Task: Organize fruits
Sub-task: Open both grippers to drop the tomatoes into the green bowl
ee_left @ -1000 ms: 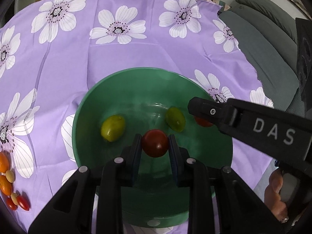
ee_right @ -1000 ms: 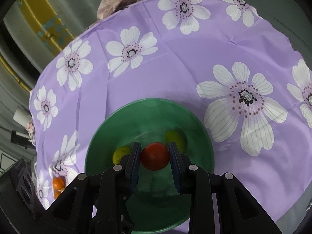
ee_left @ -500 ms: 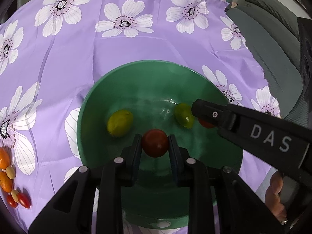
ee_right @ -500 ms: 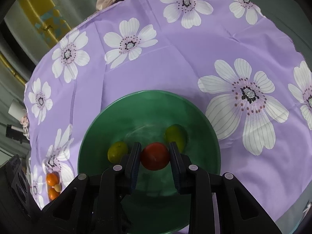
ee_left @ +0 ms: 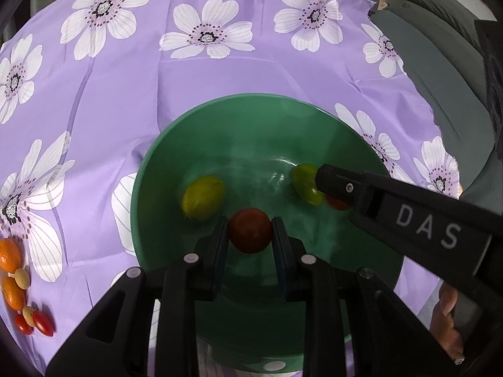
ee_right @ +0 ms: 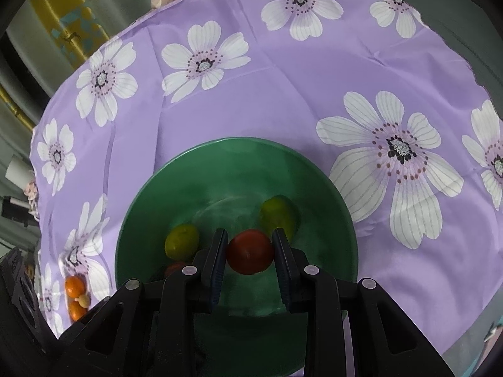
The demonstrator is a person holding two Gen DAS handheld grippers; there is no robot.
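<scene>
Left tongs (ee_left: 250, 235) clamped on a dark red cherry tomato (ee_left: 250, 230), pads pressing both sides, held over the green bowl (ee_left: 157, 169) in lower centre of the left wrist view. Right tongs (ee_right: 250, 249) likewise closed on a red cherry tomato (ee_right: 250, 251), held above the same bowl's inside, lower centre of the right wrist view.

Inside the bowl, left wrist view: yellow-green tomato (ee_left: 203, 196) left of centre, second yellow-green tomato (ee_left: 305, 183) right of centre, just beside the tip of the right tongs arm that enters from the right edge with "DAS" printed on it. The right tongs' red tomato is only partly seen behind that arm.

Bowl sits on a purple cloth with white flowers (ee_left: 125, 94) covering the counter.

Loose fruit pile at lower left of the left wrist view, on the cloth, well apart from the bowl: orange tomatoes (ee_left: 9, 254), small pale yellow ones (ee_left: 22, 278), red ones (ee_left: 42, 323). Same pile shows at lower left in the right wrist view.

Grey sofa (ee_left: 446, 72) at upper right. Part of a hand (ee_left: 448, 320) at lower right edge.
</scene>
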